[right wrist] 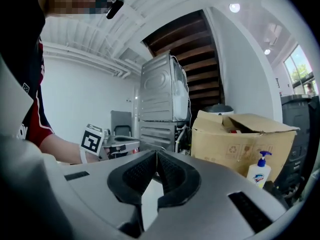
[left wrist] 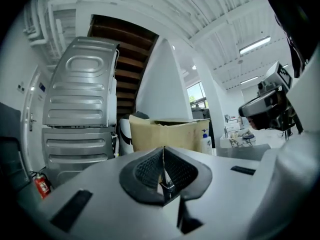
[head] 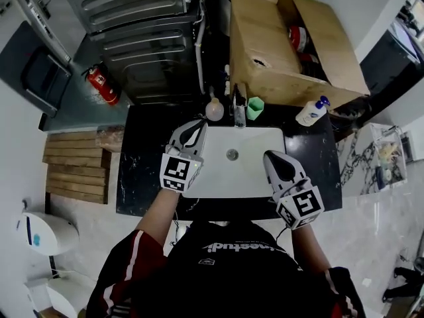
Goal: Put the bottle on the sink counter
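Note:
The bottle is white with a blue pump. It stands upright on the black counter behind the right side of the white sink, just in front of a cardboard box. It also shows in the left gripper view as a small bottle and in the right gripper view as a bottle off to the right. My left gripper hovers over the sink's left rim, its jaws shut and empty. My right gripper hangs over the sink's right part, shut on nothing. Both are well short of the bottle.
An open cardboard box fills the back right. A faucet, a green cup and a round pale object stand behind the basin. A metal appliance and a red fire extinguisher are at the back left.

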Demonstrator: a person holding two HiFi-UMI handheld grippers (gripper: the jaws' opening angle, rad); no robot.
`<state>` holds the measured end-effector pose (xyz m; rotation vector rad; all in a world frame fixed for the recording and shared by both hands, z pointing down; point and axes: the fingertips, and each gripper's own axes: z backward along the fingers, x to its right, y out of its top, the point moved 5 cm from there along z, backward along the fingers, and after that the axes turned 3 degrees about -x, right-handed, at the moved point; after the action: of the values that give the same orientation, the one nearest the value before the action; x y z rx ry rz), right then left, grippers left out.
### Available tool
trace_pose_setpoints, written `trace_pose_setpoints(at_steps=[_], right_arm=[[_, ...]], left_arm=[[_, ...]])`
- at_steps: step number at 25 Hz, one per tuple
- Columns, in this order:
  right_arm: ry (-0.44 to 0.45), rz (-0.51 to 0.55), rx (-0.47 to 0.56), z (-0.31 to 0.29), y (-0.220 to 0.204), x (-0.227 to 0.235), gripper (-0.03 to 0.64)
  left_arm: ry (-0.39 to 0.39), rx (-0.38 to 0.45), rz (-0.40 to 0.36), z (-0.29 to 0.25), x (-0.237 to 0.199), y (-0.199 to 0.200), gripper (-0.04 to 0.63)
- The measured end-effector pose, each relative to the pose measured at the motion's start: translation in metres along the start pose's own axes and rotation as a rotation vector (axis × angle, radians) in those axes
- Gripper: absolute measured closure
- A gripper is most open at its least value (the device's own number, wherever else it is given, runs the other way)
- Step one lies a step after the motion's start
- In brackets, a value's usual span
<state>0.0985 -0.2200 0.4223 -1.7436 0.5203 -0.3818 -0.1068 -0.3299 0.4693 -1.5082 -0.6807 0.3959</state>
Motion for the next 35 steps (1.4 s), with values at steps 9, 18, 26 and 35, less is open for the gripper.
trace_pose_setpoints(at_steps=[9, 18, 26, 35], right_arm=[[0.003, 0.025, 0.075, 0.05, 0.022, -0.028, 0.577], [-0.03, 0.012, 0.119, 0.115, 0.024, -0.018, 0.577], [-0.025, -0.009, 0.118, 0.185, -0.001, -0.017, 0.577], [-0.035, 0.001, 0.1, 0.228, -0.016, -0.02, 0.577]], left_arm=[[-0.01, 0.001, 0.075, 0.099, 0.038, 0.044, 0.581], [-0.007, 0.025, 0.148, 0.158, 0.092, 0.067, 0.58], [0.01, 0.012, 0.141, 0.18, 0.159, 0.08, 0.58], [0.021, -0.004, 0.123, 0.201, 0.208, 0.082, 0.58]])
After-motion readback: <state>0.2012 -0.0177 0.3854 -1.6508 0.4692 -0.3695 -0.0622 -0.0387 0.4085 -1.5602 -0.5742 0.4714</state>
